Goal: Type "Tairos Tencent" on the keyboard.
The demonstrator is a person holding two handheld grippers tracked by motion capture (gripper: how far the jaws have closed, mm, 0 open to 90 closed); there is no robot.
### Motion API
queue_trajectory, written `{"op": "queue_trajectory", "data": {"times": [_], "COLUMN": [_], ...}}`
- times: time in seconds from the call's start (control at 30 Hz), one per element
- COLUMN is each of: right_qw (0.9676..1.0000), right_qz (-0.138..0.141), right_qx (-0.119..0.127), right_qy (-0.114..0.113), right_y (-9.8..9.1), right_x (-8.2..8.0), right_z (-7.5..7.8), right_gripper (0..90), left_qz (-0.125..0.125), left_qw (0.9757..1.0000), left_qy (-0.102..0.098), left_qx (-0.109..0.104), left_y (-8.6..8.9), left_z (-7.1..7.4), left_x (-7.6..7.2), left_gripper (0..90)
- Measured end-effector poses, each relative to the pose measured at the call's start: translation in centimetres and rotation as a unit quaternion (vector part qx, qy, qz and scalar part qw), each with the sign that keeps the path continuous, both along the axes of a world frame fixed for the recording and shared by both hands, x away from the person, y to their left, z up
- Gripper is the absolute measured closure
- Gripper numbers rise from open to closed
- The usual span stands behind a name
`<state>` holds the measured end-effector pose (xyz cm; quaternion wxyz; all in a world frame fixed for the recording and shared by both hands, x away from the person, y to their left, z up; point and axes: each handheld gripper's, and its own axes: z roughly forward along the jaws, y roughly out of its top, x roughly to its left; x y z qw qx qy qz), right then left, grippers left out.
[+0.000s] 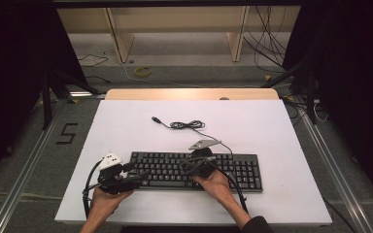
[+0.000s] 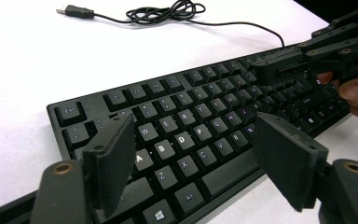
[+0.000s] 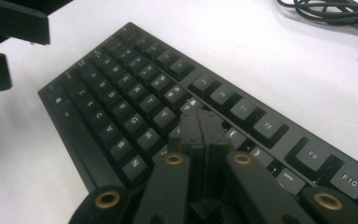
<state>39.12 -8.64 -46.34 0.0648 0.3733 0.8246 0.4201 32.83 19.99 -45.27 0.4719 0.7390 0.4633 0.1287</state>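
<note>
Keyboard (image 1: 196, 170): black, lies flat on the white worktop (image 1: 126, 131), near the front edge and a little right of centre, long side across; that puts its keys within reach of both hands.
High view, left tongs (image 1: 137, 178): at the keyboard's near left corner, held low and level by the left hand (image 1: 108, 196), pointing right along the key rows.
High view, right tongs (image 1: 198, 164): over the middle keys, tipped down from the right hand (image 1: 217, 183), probably to press one key.
High view, cable (image 1: 187, 125): bundled loosely on the far side with its USB plug (image 1: 156, 119) lying free, so the keyboard is not plugged in.
Left gripper view, left tongs (image 2: 193, 158): spread wide with nothing between them, framing the letter keys below; apparently waiting clear.
Left gripper view, right tongs (image 2: 266, 71): farther right, over the far rows.
Right gripper view, right tongs (image 3: 201, 126): pressed tight together with nothing gripped, forming one narrow tip, which suits poking a single key; the tip sits at the number row.
Right gripper view, left tongs (image 3: 0, 46): at the far left, off the keyboard's end.
</note>
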Motion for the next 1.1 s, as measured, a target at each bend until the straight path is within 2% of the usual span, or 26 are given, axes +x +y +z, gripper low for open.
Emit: {"op": "queue_trajectory", "data": {"times": [1.1], "right_qw": [0.9992], "right_qz": [0.001], "right_qx": [-0.039], "right_qy": [0.013], "right_y": [1.1], "right_x": [0.6], "right_z": [-1.4], "right_gripper": [90.0], "left_qz": [-0.001], "left_qw": [1.0000], "left_qy": [-0.003], "left_qx": [0.004], "left_y": [0.0], "left_z": [0.0], "left_x": [-0.1], "left_gripper": [28.0]}}
